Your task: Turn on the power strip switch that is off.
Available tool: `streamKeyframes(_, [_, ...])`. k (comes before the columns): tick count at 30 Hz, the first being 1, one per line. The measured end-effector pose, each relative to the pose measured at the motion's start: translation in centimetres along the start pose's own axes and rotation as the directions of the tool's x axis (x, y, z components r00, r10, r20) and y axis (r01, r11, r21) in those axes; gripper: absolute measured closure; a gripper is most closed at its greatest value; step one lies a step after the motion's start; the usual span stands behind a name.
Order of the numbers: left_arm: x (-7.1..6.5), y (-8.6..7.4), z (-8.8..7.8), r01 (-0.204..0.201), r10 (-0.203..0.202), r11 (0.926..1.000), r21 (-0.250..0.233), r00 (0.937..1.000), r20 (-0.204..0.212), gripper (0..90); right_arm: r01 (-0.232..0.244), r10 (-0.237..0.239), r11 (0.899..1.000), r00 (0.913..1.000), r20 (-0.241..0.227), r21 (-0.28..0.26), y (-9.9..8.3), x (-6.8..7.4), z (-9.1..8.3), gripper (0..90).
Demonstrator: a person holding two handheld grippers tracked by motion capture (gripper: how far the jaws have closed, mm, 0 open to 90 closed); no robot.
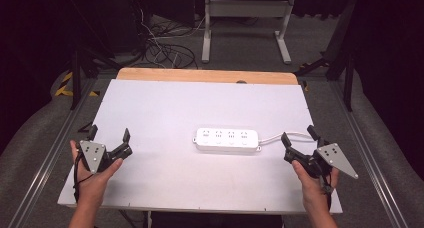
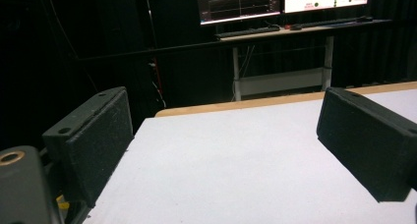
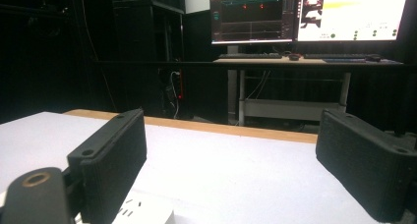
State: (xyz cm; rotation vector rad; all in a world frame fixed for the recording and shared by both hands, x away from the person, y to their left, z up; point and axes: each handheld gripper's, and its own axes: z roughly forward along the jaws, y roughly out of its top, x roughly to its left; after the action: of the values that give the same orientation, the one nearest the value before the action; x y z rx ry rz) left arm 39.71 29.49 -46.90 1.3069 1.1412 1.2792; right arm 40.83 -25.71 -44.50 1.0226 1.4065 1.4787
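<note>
Both sets of jaws wide and empty; power strip [image 1: 227, 140] lying flat on the worktop [image 1: 165, 113] between left gripper [image 1: 109, 136] and right gripper [image 1: 299, 136], nearer the right. Likely to skid or swing if nudged at one end, dragged by its cord [image 1: 282, 135].

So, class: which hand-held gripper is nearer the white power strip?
Right. The right hand-held gripper sits just off the power strip's cable end; the left hand-held gripper is farther away, across bare table.
</note>
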Motion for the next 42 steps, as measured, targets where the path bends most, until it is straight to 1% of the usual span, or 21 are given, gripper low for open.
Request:
streamKeyframes(11, [-0.06, 0.01, 0.06, -0.002, 0.002, 1.0000, 0.000, 1.0000, 0.005, 7.2, -0.001, 0.001, 1.000, 1.0000, -0.006, 0.007, -0.09, -0.03, 0.04, 12.6])
streamKeyframes(16, [-0.03, 0.00, 0.12, 0.004, -0.004, 1.0000, -0.001, 1.0000, 0.002, 7.2, -0.002, 0.002, 1.000, 0.9999, -0.013, 0.014, -0.16, 0.11, 0.10, 12.9])
streamKeyframes(21, [-0.18, 0.03, 0.21, -0.005, 0.005, 1.0000, 0.002, 1.0000, 0.009, 7.2, -0.003, 0.003, 1.000, 0.9999, -0.011, 0.016, -0.19, 0.01, -0.02, 13.1])
streamKeyframes(26, [-0.13, 0.01, 0.26, 0.002, -0.002, 1.0000, 0.002, 1.0000, 0.008, 7.3, -0.006, 0.006, 1.000, 1.0000, -0.006, 0.016, -0.17, -0.04, -0.08, 13.5])
streamKeyframes(31, [-0.15, 0.01, 0.14, 0.001, -0.001, 1.0000, 0.000, 1.0000, 0.009, 7.3, -0.005, 0.005, 1.000, 1.0000, -0.007, 0.020, -0.19, 0.02, -0.02, 13.7])
streamKeyframes(34, [0.01, 0.00, 0.00, 0.003, -0.003, 1.0000, 0.000, 1.0000, 0.006, 7.3, -0.007, 0.008, 1.000, 0.9999, -0.008, 0.023, -0.21, 0.16, 0.10, 13.8])
streamKeyframes(42, [0.44, -0.07, -0.65, 0.003, -0.003, 1.0000, 0.002, 0.9999, -0.013, 7.3, -0.005, 0.005, 1.000, 0.9994, -0.033, 0.019, -0.21, 0.65, 0.66, 14.1])
